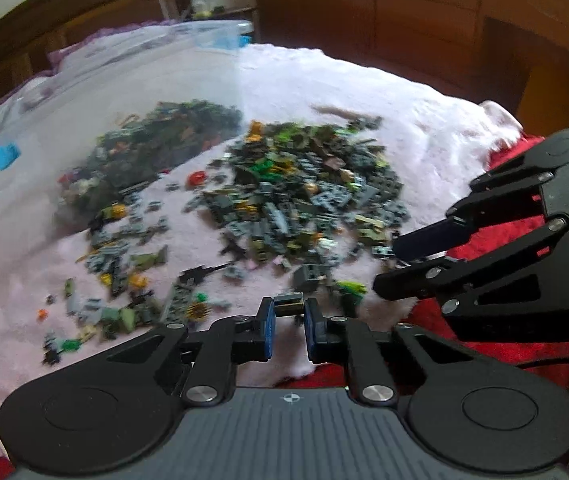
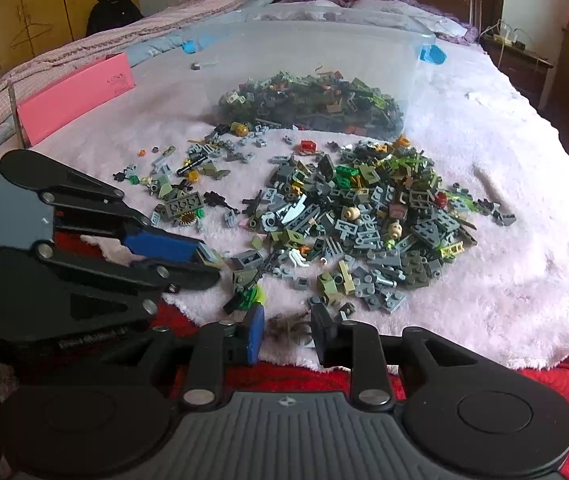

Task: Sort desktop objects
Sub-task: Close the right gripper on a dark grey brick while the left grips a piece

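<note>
Bricks (image 2: 364,216) strewn over pink fluffy blanket (image 2: 504,280), left hand-held gripper (image 1: 288,306) pinching grey brick (image 1: 288,305), right hand-held gripper (image 2: 286,326) spread.

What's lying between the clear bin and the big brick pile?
Only a few stray pieces on the pink blanket, among them a red brick, between bin and pile; the right wrist view shows it.

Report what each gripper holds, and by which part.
The left gripper pinches a small dark grey plastic brick by its two ends. The right gripper is open around a blurred brownish piece; contact cannot be told.
</note>
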{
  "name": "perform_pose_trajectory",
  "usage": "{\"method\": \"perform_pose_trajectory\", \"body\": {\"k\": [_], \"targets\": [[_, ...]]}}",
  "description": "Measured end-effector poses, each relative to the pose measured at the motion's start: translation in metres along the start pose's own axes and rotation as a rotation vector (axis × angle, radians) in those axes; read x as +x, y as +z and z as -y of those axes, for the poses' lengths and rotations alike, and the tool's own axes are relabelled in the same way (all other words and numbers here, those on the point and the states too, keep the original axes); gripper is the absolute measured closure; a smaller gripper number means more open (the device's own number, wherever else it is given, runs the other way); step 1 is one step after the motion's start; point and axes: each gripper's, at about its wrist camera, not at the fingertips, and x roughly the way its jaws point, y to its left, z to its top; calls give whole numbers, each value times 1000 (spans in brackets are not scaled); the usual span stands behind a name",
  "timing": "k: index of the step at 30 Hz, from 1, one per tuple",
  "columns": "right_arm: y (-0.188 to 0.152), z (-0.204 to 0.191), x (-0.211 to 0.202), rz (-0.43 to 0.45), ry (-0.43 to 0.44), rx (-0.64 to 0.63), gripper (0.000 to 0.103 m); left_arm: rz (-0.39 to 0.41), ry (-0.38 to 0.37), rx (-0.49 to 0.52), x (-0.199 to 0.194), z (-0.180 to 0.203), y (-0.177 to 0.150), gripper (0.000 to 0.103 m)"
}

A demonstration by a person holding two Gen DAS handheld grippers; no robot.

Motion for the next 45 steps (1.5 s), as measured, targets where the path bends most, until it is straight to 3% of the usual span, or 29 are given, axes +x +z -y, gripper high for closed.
{"method": "perform_pose_trajectory", "body": {"k": [11,18,22,26,34,45], "targets": [[39,-35,23,21,93,-69,74,-55,91,-163,-15,-44,-35,86],[73,-65,63,10,158,-122,59,-51,101,-208,-19,-54,-43,86],[81,-72,80,-23,161,-178,58,-49,96,-219,-18,-54,-44,86],[82,-72,83,-24,166,-191,68,-47,94,-227,-18,-54,-44,86],[75,-67,58,20,144,-202,68,-42,85,-222,-19,-60,-44,86],[46,-40,29,1,57,-98,68,-55,79,-177,-16,-49,-34,85]]}}
